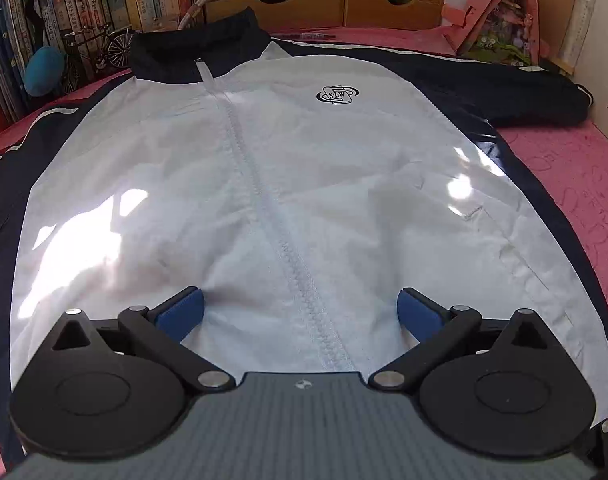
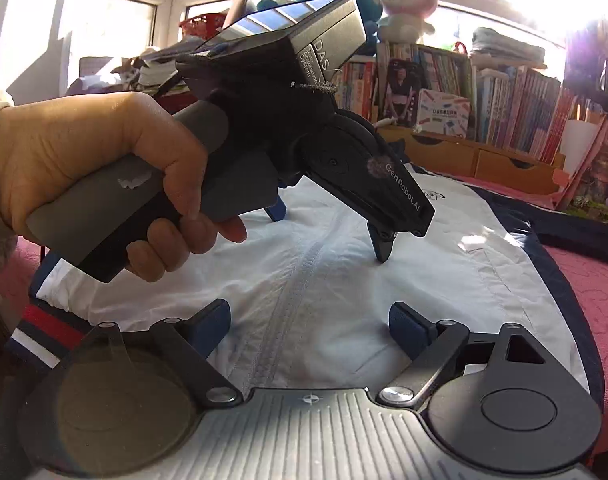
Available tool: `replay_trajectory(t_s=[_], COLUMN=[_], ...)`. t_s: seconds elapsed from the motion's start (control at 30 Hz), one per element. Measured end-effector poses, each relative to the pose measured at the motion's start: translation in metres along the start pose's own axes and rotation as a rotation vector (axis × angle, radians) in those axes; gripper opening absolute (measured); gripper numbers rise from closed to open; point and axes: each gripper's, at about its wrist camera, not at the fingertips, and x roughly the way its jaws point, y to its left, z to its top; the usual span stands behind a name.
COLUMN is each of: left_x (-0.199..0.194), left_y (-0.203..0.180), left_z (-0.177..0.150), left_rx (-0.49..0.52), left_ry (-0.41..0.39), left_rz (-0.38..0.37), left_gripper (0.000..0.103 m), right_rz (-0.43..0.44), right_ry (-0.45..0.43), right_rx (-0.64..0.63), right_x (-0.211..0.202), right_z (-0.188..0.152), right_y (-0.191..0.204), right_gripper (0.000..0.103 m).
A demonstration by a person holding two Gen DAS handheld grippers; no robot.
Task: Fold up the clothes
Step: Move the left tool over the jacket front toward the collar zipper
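Observation:
A white jacket (image 1: 304,184) with navy sleeves, a navy collar and a closed zipper lies flat, front up, on a pink cover. It also shows in the right wrist view (image 2: 444,280). My left gripper (image 1: 300,306) is open and empty, low over the jacket's lower front, its blue pads either side of the zipper. In the right wrist view the left gripper (image 2: 328,236) is held in a hand, its fingers pointing down at the white fabric. My right gripper (image 2: 309,322) is open and empty, just above the jacket near the hem, astride the zipper.
The pink cover (image 1: 576,176) spreads around the jacket. Bookshelves (image 1: 84,8) and a wooden drawer unit (image 1: 324,8) stand behind the collar. A pink box (image 1: 504,20) stands at the back right. The jacket's striped cuff (image 2: 44,328) lies at the lower left.

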Motion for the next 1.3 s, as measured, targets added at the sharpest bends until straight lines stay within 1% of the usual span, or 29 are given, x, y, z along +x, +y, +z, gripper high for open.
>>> replay_trajectory(t_s=[0.07,0.1,0.13,0.17,0.2,0.23,0.27,0.3,0.33,0.37,0.4,0.47,0.5,0.53,0.57,0.6,0.63,0.7,0.73,0.77,0.9,0.93,0.97,1.0,1.03,1.17,1.3], left_x=[0.003,0.002,-0.002,-0.007,-0.013,-0.017,-0.018,-0.016,-0.013,-0.009,-0.005,-0.001,0.000,0.001,0.001,0.001,0.002,0.005,0.008,0.011,0.016,0.016,0.017,0.017,0.018,0.019,0.015], left_y=[0.001,0.003,0.004,0.004,0.002,0.001,0.002,0.004,0.005,0.006,0.005,-0.002,-0.003,-0.005,-0.006,-0.007,-0.007,-0.005,-0.005,-0.004,-0.009,-0.010,-0.009,-0.009,-0.009,-0.008,-0.006], left_z=[0.009,0.012,0.013,0.013,0.013,0.013,0.013,0.014,0.014,0.013,0.012,0.012,0.012,0.013,0.014,0.015,0.016,0.020,0.022,0.023,0.026,0.026,0.026,0.026,0.027,0.030,0.026], left_rx=[-0.037,-0.064,-0.097,-0.093,-0.067,-0.058,-0.054,-0.056,-0.060,-0.070,-0.072,-0.032,-0.033,-0.030,-0.027,-0.026,-0.031,-0.048,-0.056,-0.063,-0.066,-0.070,-0.078,-0.084,-0.085,-0.091,-0.078], left_ry=[0.015,0.027,0.036,0.033,0.021,0.028,0.051,0.083,0.112,0.132,0.145,0.121,0.103,0.083,0.063,0.048,0.050,0.064,0.077,0.086,0.083,0.082,0.077,0.073,0.073,0.081,0.086], left_rz=[0.008,0.002,-0.022,-0.049,-0.035,-0.018,-0.038,-0.084,-0.120,-0.124,-0.119,-0.056,-0.038,-0.017,0.004,0.022,0.027,0.025,0.025,0.028,0.079,0.086,0.088,0.091,0.093,0.089,0.065], left_gripper=[0.103,0.103,0.103,0.103,0.103,0.103,0.103,0.103,0.103,0.103,0.103,0.102,0.101,0.096,0.088,0.087,0.087,0.091,0.103,0.103,0.103,0.103,0.103,0.103,0.103,0.103,0.103], right_rz=[-0.007,-0.012,-0.014,-0.011,-0.008,-0.006,-0.001,0.015,0.027,0.026,0.025,0.020,0.024,0.027,0.029,0.030,0.030,0.031,0.033,0.034,0.039,0.039,0.038,0.038,0.041,0.058,0.050], right_ry=[-0.015,-0.046,-0.068,-0.077,-0.085,-0.085,-0.062,-0.026,-0.003,-0.010,-0.017,-0.024,-0.025,-0.026,-0.028,-0.030,-0.033,-0.036,-0.036,-0.036,-0.031,-0.024,-0.010,0.004,0.017,0.041,0.002], right_rx=[0.034,0.049,0.046,0.036,0.025,0.017,0.015,0.018,0.023,0.015,0.006,-0.008,0.000,0.007,0.012,0.015,0.014,0.019,0.022,0.025,0.033,0.034,0.032,0.029,0.032,0.077,0.097], right_x=[-0.003,-0.007,-0.009,-0.008,-0.008,-0.007,-0.003,0.003,0.007,0.007,0.007,0.007,0.007,0.007,0.007,0.007,0.007,0.007,0.007,0.007,0.006,0.007,0.008,0.010,0.011,0.012,0.008], right_z=[0.007,0.012,0.016,0.018,0.021,0.022,0.019,0.015,0.011,0.007,0.003,0.000,0.000,-0.001,-0.002,-0.003,-0.003,-0.003,-0.003,-0.003,-0.002,-0.001,0.000,0.002,0.003,0.005,-0.001], right_y=[-0.005,-0.008,-0.010,-0.011,-0.012,-0.012,-0.011,-0.011,-0.011,-0.010,-0.010,-0.008,-0.010,-0.011,-0.012,-0.013,-0.012,-0.013,-0.013,-0.014,-0.014,-0.014,-0.014,-0.014,-0.015,-0.018,-0.016], right_gripper=[0.084,0.084,0.084,0.088,0.089,0.083,0.070,0.065,0.057,0.056,0.056,0.056,0.056,0.056,0.057,0.056,0.057,0.058,0.058,0.059,0.061,0.068,0.087,0.099,0.103,0.103,0.103])
